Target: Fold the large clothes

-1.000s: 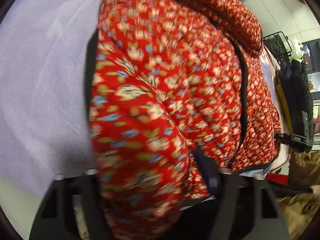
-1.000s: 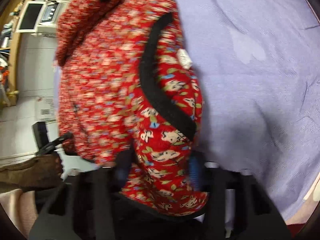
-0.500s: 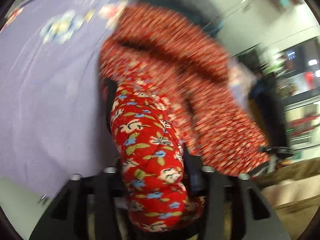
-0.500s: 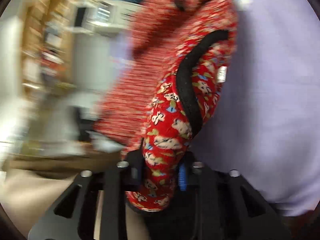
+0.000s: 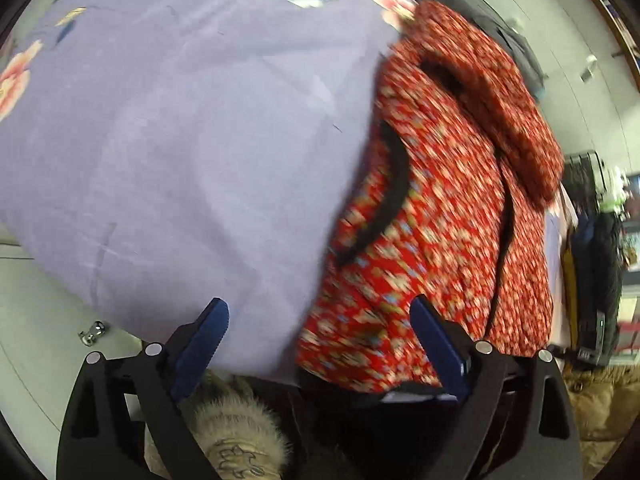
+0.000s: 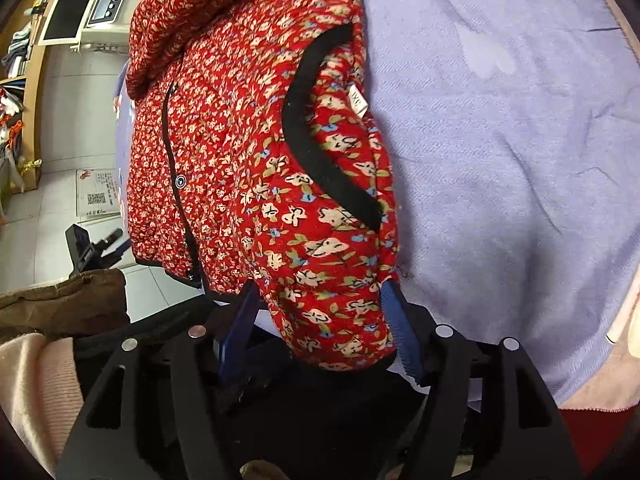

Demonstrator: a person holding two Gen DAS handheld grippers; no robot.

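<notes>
A red floral padded jacket (image 5: 440,208) with black trim lies on a lilac bedsheet (image 5: 192,128). In the left wrist view my left gripper (image 5: 320,320) is open, its blue pads (image 5: 436,340) apart, with the sheet edge and the jacket's near corner between them, nothing gripped. In the right wrist view the jacket (image 6: 248,140) lies folded, and its near corner sits between the blue pads (image 6: 400,328) of my right gripper (image 6: 320,320). The pads stand at the cloth's sides; a firm grip does not show.
The lilac sheet (image 6: 500,140) fills the right of the right wrist view. A fur-trimmed garment (image 5: 236,436) lies under my left gripper. A monitor and shelves (image 6: 68,16) stand far left. Dark coats (image 5: 600,280) hang at the right. A brown coat (image 6: 60,304) lies at the lower left.
My left gripper has opened and let go of the jacket, then drawn back toward the sheet's edge. The jacket has been laid down flatter. My right gripper's pads are wider apart.
</notes>
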